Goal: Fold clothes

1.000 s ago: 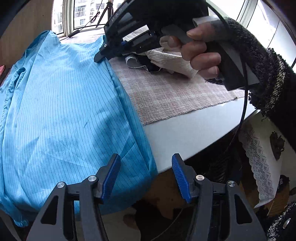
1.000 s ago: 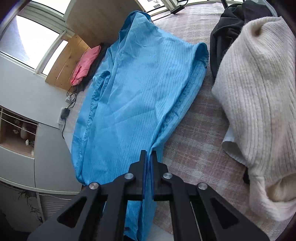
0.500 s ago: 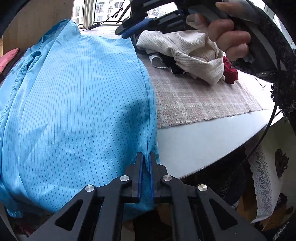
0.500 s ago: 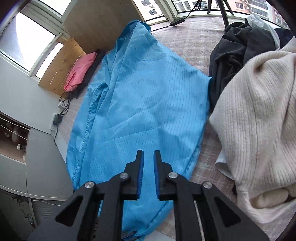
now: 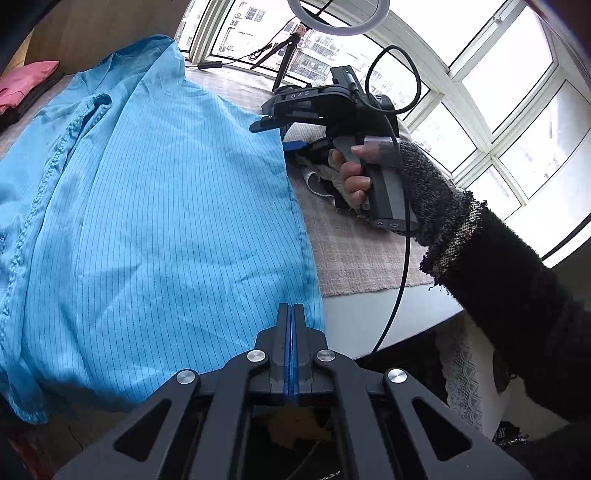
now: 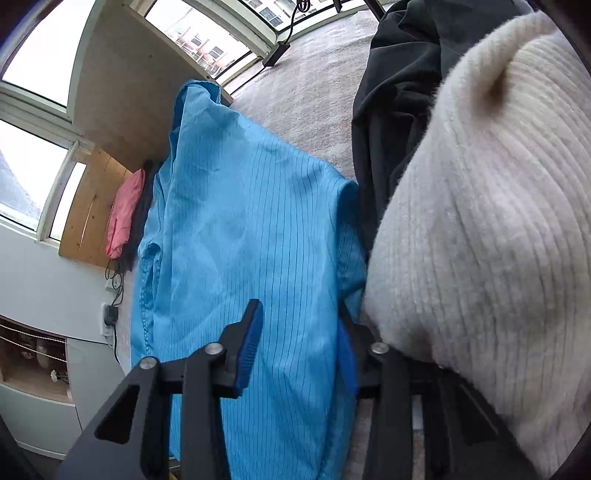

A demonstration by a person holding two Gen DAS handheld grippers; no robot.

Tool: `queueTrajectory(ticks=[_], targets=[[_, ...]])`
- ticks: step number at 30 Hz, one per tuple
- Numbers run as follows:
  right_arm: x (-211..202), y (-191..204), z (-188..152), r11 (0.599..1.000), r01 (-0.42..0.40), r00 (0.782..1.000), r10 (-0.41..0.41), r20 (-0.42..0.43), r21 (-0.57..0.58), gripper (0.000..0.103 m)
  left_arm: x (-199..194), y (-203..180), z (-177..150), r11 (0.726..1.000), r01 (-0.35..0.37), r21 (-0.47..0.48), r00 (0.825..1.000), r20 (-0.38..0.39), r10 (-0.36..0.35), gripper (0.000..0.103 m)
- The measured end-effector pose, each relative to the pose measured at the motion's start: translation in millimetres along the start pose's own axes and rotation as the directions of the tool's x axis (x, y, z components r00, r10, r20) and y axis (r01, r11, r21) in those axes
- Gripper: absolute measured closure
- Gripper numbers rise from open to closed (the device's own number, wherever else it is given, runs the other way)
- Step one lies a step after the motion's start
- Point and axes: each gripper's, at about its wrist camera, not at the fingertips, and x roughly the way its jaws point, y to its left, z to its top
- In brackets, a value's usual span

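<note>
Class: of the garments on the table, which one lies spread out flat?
The blue striped one. The cream knit and the black garment sit bunched in a heap beside it.

Beyond my work: a ring light (image 5: 334,16) on a tripod (image 5: 284,61) by the window (image 5: 491,110); a checked cloth (image 5: 354,254) over the table (image 5: 380,314); a wall socket (image 6: 110,315) with a plugged cable.

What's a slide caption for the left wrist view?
Left gripper pinches the blue striped garment's near edge while the right gripper reaches its far edge.
</note>
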Motion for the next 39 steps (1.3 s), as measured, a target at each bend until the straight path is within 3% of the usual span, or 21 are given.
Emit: queueTrajectory(ticks=[1, 6, 12, 18, 20, 24, 28, 30, 33, 36, 39], targets=[[0, 4, 2, 1.000, -0.014, 1.000, 0.014, 0.008, -0.004, 0.101, -7, 5, 1, 1.000, 0.002, -0.017, 1.000, 0.015, -0.001, 0.103], [-8, 68, 8, 0.989, -0.007, 0.998, 0.015, 0.054, -0.146, 0.101, -42, 49, -5, 0.990, -0.058, -0.127, 0.994, 0.088, 0.069, 0.103], [23, 167, 2, 0.952, -0.097, 0.995, 0.088, -0.045, -0.291, 0.101, -67, 105, -30, 0.954, -0.078, -0.288, 0.987, 0.115, 0.115, 0.103], [107, 246, -15, 0.899, -0.037, 0.988, -0.031, -0.148, -0.437, 0.101, -74, 121, -43, 0.931, -0.074, -0.358, 0.982, 0.139, 0.131, 0.103], [151, 261, -21, 0.866, -0.016, 0.970, -0.108, -0.218, -0.500, 0.097, -74, 122, -45, 0.926, -0.081, -0.370, 0.980, 0.142, 0.142, 0.103], [181, 263, -36, 0.850, -0.011, 0.914, -0.205, -0.349, -0.527, 0.090, -83, 123, -51, 0.920, -0.108, -0.377, 0.974, 0.143, 0.173, 0.103], [107, 257, -47, 0.832, -0.092, 0.948, -0.094, -0.303, -0.547, 0.054, -93, 126, -62, 0.921, -0.126, -0.369, 0.971, 0.143, 0.190, 0.103], [58, 241, -61, 0.820, -0.112, 0.967, -0.041, -0.253, -0.561, 0.053, -97, 127, -68, 0.921, -0.129, -0.367, 0.972, 0.138, 0.191, 0.103], [2, 190, -100, 0.816, -0.086, 0.979, -0.036, -0.198, -0.572, 0.053, -98, 128, -77, 0.928, -0.127, -0.349, 0.976, 0.122, 0.180, 0.103], [-23, 139, -147, 0.837, -0.021, 0.979, -0.094, -0.183, -0.546, 0.053, -89, 120, -82, 0.943, -0.137, -0.303, 0.982, 0.081, 0.169, 0.103], [-26, 105, -179, 0.876, -0.035, 0.975, -0.076, -0.209, -0.481, 0.053, -71, 106, -82, 0.965, -0.138, -0.224, 0.988, 0.030, 0.149, 0.103]])
